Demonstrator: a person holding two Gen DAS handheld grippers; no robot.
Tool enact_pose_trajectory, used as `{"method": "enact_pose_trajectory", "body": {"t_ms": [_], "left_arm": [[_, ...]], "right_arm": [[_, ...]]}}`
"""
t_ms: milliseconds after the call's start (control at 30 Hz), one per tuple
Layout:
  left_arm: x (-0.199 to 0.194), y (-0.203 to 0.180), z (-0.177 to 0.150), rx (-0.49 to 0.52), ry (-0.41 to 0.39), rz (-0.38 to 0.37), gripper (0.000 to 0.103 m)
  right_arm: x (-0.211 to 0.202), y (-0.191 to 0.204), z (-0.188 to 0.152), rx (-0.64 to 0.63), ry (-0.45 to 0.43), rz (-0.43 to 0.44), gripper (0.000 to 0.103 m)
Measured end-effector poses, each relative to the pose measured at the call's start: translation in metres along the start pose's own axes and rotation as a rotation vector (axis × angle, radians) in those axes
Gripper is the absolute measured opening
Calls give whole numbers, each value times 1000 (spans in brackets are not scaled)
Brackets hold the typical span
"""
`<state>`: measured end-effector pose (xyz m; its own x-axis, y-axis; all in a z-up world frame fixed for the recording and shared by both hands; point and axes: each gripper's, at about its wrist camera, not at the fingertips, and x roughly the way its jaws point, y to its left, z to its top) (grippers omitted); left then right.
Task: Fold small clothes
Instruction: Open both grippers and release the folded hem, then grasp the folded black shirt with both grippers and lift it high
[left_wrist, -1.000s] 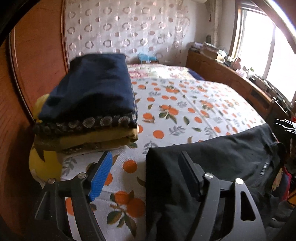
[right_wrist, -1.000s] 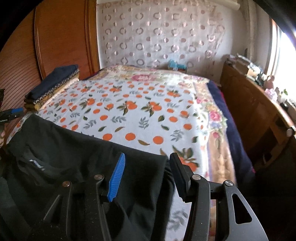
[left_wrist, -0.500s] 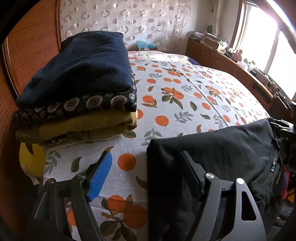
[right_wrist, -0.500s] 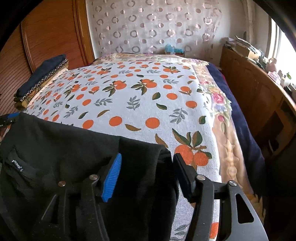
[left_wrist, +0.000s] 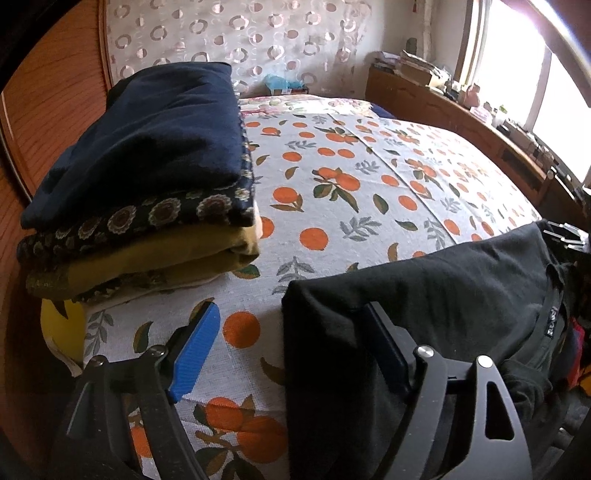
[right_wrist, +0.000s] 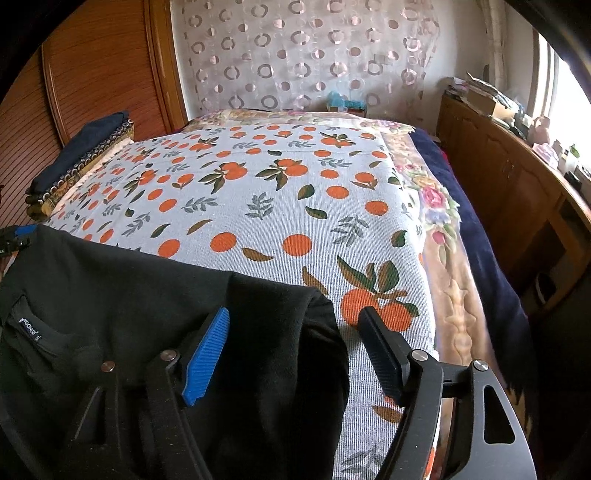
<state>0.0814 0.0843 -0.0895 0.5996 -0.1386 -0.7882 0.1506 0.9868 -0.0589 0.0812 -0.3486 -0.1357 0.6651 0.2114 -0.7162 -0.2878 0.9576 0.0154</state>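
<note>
As the right gripper (right_wrist: 295, 350) jaws open off the black garment (right_wrist: 110, 295), left gripper (left_wrist: 291, 347) spread too; garment now laid on bed (right_wrist: 277, 206), ready for next fold.

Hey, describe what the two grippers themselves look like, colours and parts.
Both match. The left gripper and the right gripper each have two black angular fingers with cut-out slots and round silver pivot bolts. On each, the left pad is bright blue and ribbed; the right pad is dark, also ribbed. No cables, hands or sleeves show in either view.

Bright window (left_wrist: 517, 66) (sunlit) beside wooden cabinet (right_wrist: 509, 184); circle-patterned curtain (right_wrist: 303, 51) behind.
</note>
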Motion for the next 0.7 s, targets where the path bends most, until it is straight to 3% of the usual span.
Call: {"method": "enact_pose_trajectory", "body": {"t_ms": [100,167,200,267,300,367,467,700], "left_arm": [[-2,-6,1,21,6,-29,57],[-4,-10,0,35,9,-55,39],[-4,-13,-1,46,10,-54,37],[-6,-19,-2,60,10,-72,18],[-7,-22,-3,65,7,-79,15],[-14,-27,-5,69,-7,-72,11],[-47,-33,-8,40,-98,-129,11],[-157,-50,11,27,-365,-194,10]], "right_arm": [[1,0,-1,-15,14,5,73],[-1,6,0,-47,29,31,58],[-2,8,1,-57,37,45,47],[-3,14,1,-83,46,71,26],[-4,18,0,-101,48,86,16],[-7,25,-1,-131,42,76,12],[-24,30,-3,-127,3,89,10],[-128,36,2,-97,-243,113,9]]}}
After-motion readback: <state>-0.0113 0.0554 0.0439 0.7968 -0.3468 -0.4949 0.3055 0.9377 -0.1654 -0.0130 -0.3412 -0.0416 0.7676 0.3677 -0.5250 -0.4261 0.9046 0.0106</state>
